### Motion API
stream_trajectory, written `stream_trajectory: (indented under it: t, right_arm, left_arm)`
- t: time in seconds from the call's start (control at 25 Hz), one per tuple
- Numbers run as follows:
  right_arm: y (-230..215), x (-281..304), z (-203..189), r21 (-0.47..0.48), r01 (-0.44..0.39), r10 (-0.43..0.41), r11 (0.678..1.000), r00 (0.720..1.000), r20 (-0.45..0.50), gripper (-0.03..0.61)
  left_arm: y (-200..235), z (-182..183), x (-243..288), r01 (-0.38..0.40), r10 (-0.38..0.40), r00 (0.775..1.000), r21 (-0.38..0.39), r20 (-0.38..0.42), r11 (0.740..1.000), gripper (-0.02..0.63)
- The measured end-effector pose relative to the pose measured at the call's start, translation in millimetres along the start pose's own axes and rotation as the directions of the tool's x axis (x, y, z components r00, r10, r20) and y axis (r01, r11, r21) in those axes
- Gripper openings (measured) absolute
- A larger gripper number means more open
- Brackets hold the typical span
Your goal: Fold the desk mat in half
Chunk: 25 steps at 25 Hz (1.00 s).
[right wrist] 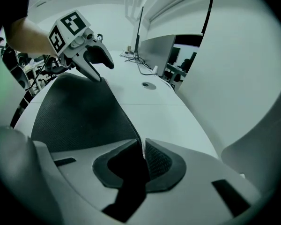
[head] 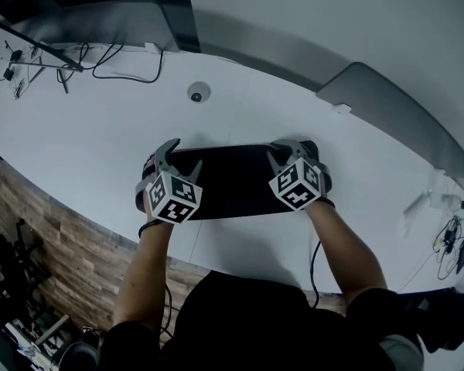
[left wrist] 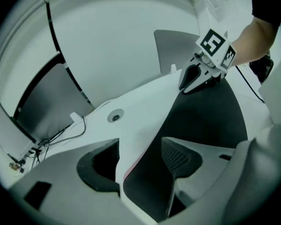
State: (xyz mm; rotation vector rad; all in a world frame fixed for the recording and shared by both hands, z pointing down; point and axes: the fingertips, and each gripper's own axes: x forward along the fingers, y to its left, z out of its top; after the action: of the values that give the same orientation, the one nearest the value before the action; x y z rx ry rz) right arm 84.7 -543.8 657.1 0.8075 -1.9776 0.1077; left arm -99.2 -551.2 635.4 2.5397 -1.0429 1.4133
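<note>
black desk mat (head: 232, 182) on white table (head: 100, 141): left gripper (head: 182, 154) released, right gripper (head: 288, 151) pinching its edge.

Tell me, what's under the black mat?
The desk mat rests on the white table, which shows all around it. The part of the table beneath the mat is covered, so anything flat hidden there cannot be seen.
</note>
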Motion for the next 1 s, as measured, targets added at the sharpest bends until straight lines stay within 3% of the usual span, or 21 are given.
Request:
stream_trajectory:
  t: [0.24,0.4,0.6,1.0]
  right_arm:
    - [-15.2,-33.0,23.2,0.080,0.083,-0.090,0.993,0.992,0.088,0.086]
    - [0.1,-76.8,45.0,0.105,0.134,-0.149,0.985,0.976,0.158,0.069]
    - [48.7,-129.1,55.6,0.109,0.146,-0.166,0.983,0.962,0.217,0.041]
    - [124.8,-218.0,44.6,0.114,0.200,-0.220,0.973,0.953,0.207,0.031]
  left_arm:
    - [17.8,-5.1,-61.9,-0.094,0.104,0.988,-0.095,0.111,0.991,0.264]
    - [12.4,-8.8,-104.9,-0.078,0.113,0.976,-0.186,0.185,0.979,0.264]
    - [-13.2,-9.8,-165.0,-0.058,0.119,0.957,-0.228,0.264,0.972,0.258]
    - [-68.3,-30.5,-245.4,0.004,0.106,0.929,-0.296,0.355,0.955,0.252]
